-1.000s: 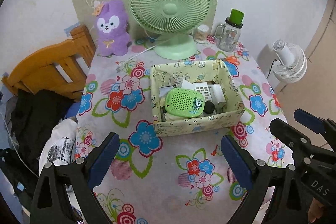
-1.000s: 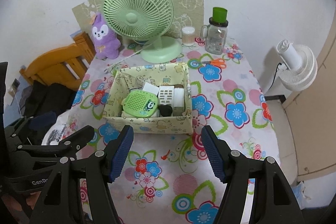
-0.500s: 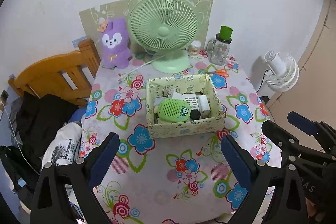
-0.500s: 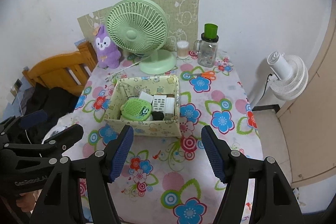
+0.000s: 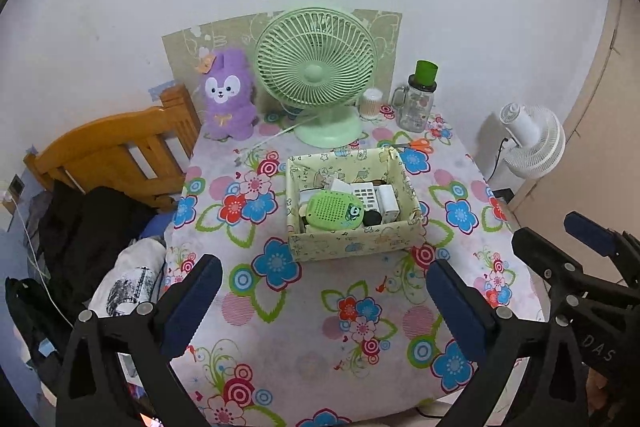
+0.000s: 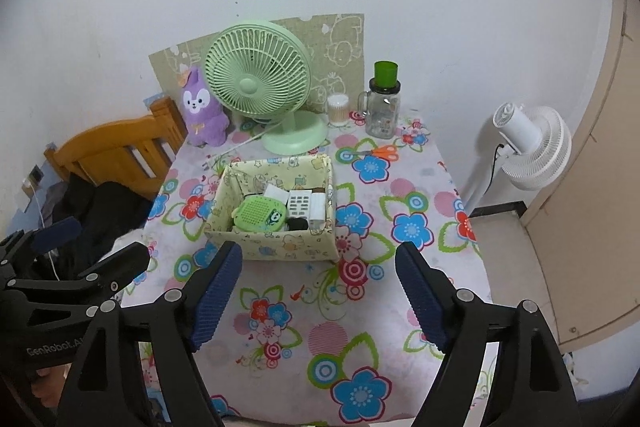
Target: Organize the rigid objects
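Now, both tools are being held wide apart and empty above the near edge of the flowered desk (image 5: 304,347): the left tool (image 5: 324,301) and the right tool (image 6: 318,291) are gripping nothing. At twelve o'clock from each, the patterned box (image 5: 352,247) is being seen mid-desk, with the green speaker (image 5: 334,211), a white remote (image 5: 366,197) and a black round piece (image 5: 372,217) packed inside. Further at twelve o'clock, the green fan (image 6: 260,87) is standing, orange scissors (image 6: 380,151) lying at its four o'clock.
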{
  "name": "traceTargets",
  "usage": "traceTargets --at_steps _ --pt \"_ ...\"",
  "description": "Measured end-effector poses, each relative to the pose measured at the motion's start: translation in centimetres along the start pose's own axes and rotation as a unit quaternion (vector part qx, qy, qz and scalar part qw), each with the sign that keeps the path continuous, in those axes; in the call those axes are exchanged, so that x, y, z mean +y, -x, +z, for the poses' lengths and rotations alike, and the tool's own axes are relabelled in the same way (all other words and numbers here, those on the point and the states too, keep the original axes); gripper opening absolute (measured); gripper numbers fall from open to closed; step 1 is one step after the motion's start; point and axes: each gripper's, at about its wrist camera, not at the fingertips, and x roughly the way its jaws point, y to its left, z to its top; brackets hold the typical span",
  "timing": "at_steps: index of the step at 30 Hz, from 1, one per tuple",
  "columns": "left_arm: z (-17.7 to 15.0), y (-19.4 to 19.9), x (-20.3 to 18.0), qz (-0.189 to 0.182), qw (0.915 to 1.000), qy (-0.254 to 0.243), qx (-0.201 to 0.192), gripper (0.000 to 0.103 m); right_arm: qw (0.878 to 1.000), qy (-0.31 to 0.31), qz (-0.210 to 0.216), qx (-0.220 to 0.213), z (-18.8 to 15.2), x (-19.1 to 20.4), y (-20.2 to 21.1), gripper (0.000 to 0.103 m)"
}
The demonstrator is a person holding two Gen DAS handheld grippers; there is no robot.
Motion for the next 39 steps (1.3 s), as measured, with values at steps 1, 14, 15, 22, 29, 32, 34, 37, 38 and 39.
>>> traceTargets --at_steps 1,14,15,22,29,32,34,37,38,39 --pt "-0.1 0.0 0.0 -0.002 1.0000 0.001 0.001 0.103 1.000 0.001 -0.001 -0.001 -0.1 0.0 0.1 0.082" --pt "-1.1 0.2 0.4 -0.003 0.9998 0.020 0.006 0.103 1.000 0.002 -0.001 -0.009 -0.6 0.2 0.9 0.087" --pt "-1.2 0.2 0.4 -0.002 0.9998 0.021 0.006 0.103 1.000 0.002 -0.001 -0.009 -0.6 0.2 0.9 0.087" --pt "-1.2 0.3 0.3 -0.004 0.9997 0.021 0.007 0.103 1.000 0.002 0.001 -0.008 -0.6 0.1 0.9 0.088" --pt "-1.3 0.6 0.0 0.001 0.9998 0.021 0.003 0.103 1.000 0.002 -0.001 -0.009 -0.6 0.1 0.9 0.092" --pt "-1.3 0.6 0.0 -0.002 0.9997 0.022 0.004 0.103 1.000 -0.001 0.000 -0.009 -0.5 0.0 0.9 0.093" --pt "-1.2 0.6 -0.1 -0.001 0.9998 0.022 0.004 0.103 1.000 -0.004 0.001 -0.008 -0.4 -0.2 0.9 0.094" --pt "-1.2 0.7 -0.1 0.000 0.9998 0.021 0.003 0.103 1.000 -0.004 0.002 -0.006 -0.3 -0.3 0.7 0.094" --pt "-1.1 0.7 -0.2 0.000 0.9998 0.021 0.003 0.103 1.000 -0.003 0.001 -0.007 -0.4 -0.4 0.7 0.094" --pt "-1.1 0.7 -0.2 0.001 0.9998 0.021 0.003 0.103 1.000 -0.003 0.001 -0.008 -0.4 -0.4 0.7 0.094"
